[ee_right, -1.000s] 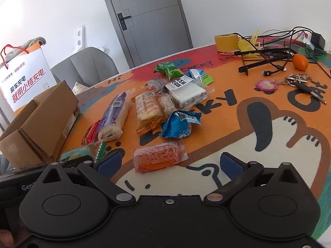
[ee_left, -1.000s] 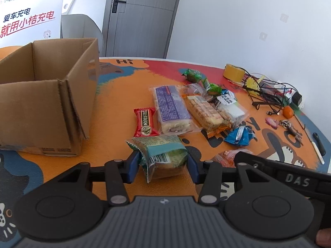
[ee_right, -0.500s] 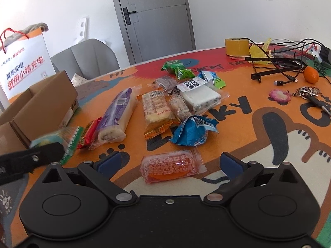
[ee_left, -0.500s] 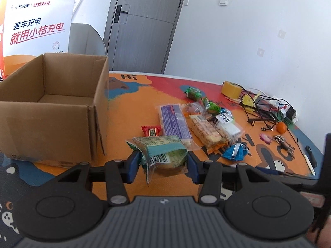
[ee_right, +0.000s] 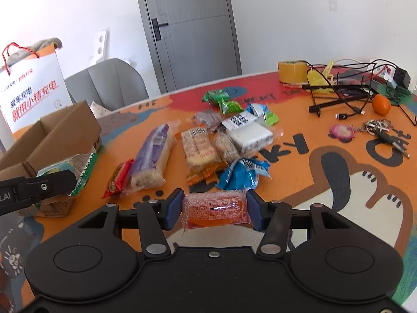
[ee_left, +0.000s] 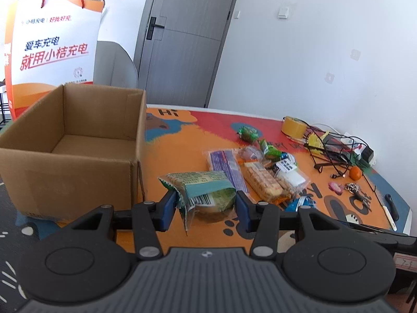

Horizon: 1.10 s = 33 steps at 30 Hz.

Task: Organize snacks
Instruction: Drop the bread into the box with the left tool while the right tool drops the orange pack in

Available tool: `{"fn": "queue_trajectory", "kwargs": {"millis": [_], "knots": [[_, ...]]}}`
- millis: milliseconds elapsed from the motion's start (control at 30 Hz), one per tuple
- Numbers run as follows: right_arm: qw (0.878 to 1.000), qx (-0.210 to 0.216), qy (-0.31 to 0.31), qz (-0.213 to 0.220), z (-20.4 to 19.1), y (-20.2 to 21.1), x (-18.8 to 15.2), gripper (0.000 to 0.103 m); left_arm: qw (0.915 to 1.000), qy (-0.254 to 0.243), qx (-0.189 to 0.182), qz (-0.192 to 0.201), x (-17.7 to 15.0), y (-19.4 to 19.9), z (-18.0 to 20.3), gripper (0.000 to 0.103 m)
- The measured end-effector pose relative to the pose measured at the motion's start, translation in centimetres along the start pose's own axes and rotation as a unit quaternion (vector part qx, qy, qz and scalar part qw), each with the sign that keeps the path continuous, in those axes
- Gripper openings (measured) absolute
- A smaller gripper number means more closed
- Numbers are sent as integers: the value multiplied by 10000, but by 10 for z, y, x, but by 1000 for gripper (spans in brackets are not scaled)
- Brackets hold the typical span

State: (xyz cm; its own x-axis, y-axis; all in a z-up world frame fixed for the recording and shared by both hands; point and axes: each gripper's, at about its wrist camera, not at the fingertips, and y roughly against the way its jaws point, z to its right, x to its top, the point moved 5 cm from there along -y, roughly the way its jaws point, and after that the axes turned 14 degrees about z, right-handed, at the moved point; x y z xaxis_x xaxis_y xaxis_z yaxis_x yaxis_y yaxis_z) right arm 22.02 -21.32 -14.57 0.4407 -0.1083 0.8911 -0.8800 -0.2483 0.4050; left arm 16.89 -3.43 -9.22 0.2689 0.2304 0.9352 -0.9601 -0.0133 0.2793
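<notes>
Firstly, left wrist: left gripper (ee_left: 204, 204) jaws clamped on green snack packet (ee_left: 206, 193), raised beside open cardboard box (ee_left: 78, 143). Right wrist: right gripper (ee_right: 215, 210) jaws pinching orange snack packet (ee_right: 215, 208) just above worktop (ee_right: 325, 182), near remaining snacks.

White walls (ee_left: 299, 60) enclose the room, bright with daylight. A grey door (ee_left: 182, 39) with a black handle (ee_left: 153, 27) stands shut at the back, a white switch plate (ee_left: 283, 12) on the wall beside it. A grey padded chair (ee_right: 109, 83) sits behind the counter (ee_right: 338, 182), which wears a colourful cartoon mat.
</notes>
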Motion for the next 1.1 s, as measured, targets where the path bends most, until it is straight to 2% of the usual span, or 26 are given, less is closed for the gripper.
{"fn": "queue_trajectory", "kwargs": {"millis": [433,667,900,1100], "knots": [[9976,397,-88,555,-26,15,39,53,9985,10,149,534,40,16,-10,48],[9948,654,-58,783,-44,18,55,53,9972,53,311,676,57,19,-22,48],[9907,995,22,928,-66,9,70,53,9953,89,593,761,70,18,-42,48],[9877,1252,-25,939,-85,-2,77,53,9919,61,986,794,80,12,-66,48]]}}
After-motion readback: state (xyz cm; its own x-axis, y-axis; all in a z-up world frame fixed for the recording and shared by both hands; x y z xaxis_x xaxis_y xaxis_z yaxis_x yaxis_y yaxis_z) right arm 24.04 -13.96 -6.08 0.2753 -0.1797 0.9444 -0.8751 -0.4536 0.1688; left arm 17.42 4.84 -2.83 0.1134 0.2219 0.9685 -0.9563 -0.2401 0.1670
